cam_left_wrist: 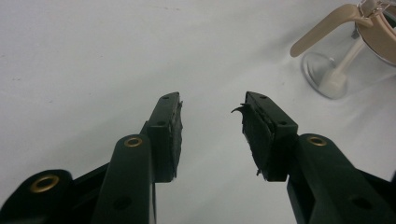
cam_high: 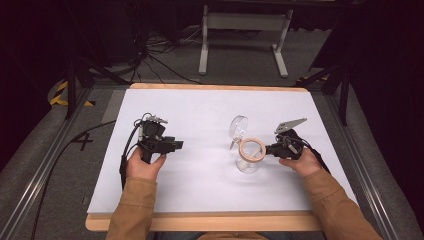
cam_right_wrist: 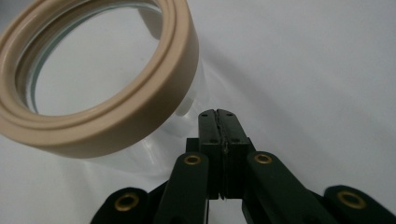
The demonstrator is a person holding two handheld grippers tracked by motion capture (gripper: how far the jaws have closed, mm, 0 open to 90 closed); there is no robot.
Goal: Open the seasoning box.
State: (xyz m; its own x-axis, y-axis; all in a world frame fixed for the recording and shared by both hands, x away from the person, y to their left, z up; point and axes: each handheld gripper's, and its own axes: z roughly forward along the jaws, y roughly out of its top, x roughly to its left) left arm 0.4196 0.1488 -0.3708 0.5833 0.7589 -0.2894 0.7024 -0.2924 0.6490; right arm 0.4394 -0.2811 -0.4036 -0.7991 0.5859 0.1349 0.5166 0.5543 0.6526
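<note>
The white bench (cam_high: 200, 185) carries a clear glass jar (cam_high: 248, 162) with a beige rim, its hinged lid (cam_high: 238, 126) open behind. The right gripper (cam_high: 270, 149), jaws pressed together, sits just beside the jar's rim; the left gripper (cam_high: 177, 145), jaws spread and holding nothing, rests well apart from the jar.

Bright, even overhead light whitens the white-covered bench (cam_high: 200, 185) against dim surroundings; shadows are soft, and the beige-rimmed clear glass jar (cam_right_wrist: 107, 102) looms slightly blurred

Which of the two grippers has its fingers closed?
The right gripper, beside the glass jar with the beige rim: its fingers press together with no gap. The left gripper has its fingers spread apart over the bare white table.
</note>
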